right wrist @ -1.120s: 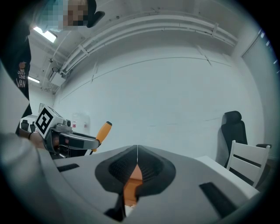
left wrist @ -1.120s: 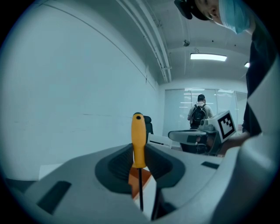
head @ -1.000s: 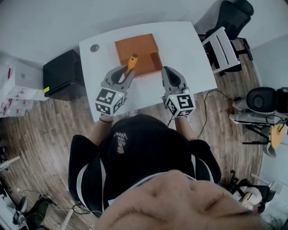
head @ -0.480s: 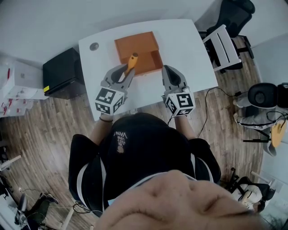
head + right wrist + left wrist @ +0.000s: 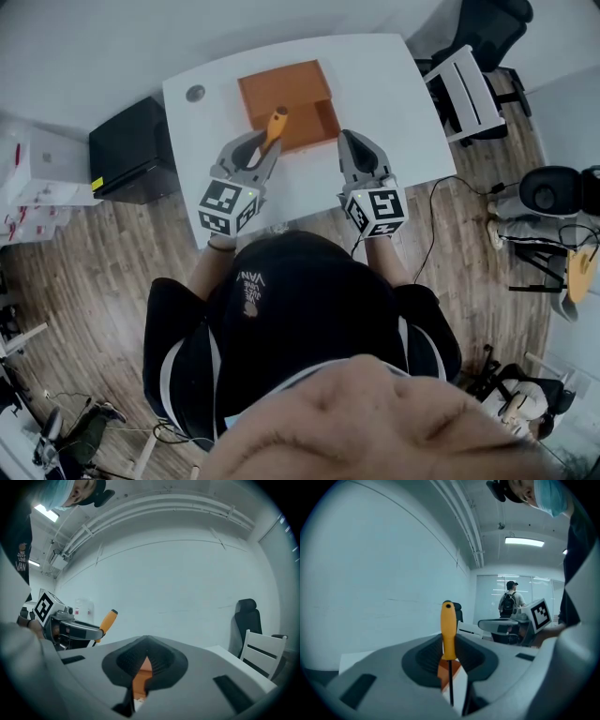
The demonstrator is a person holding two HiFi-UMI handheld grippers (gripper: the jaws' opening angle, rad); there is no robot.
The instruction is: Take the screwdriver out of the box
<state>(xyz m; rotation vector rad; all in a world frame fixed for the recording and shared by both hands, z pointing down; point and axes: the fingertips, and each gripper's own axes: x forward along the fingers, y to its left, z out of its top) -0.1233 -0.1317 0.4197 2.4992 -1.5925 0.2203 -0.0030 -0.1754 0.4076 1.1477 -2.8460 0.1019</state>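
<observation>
The orange box (image 5: 286, 98) lies open on the white table (image 5: 394, 103). My left gripper (image 5: 265, 148) hovers at the box's near edge, shut on the screwdriver (image 5: 276, 126). Its orange handle (image 5: 448, 629) stands up between the jaws, and the thin dark shaft (image 5: 451, 684) runs down behind them, over the box. My right gripper (image 5: 352, 142) is beside the box's near right corner, jaws shut with nothing in them. In the right gripper view the fingertips meet above a sliver of the box (image 5: 142, 679), and the screwdriver handle (image 5: 108, 621) shows at the left.
A small grey round thing (image 5: 195, 93) sits at the table's far left corner. A black cabinet (image 5: 131, 155) stands left of the table, with a white chair (image 5: 464, 94) and a black office chair (image 5: 492, 28) to the right. A person with a backpack (image 5: 508, 604) stands far off.
</observation>
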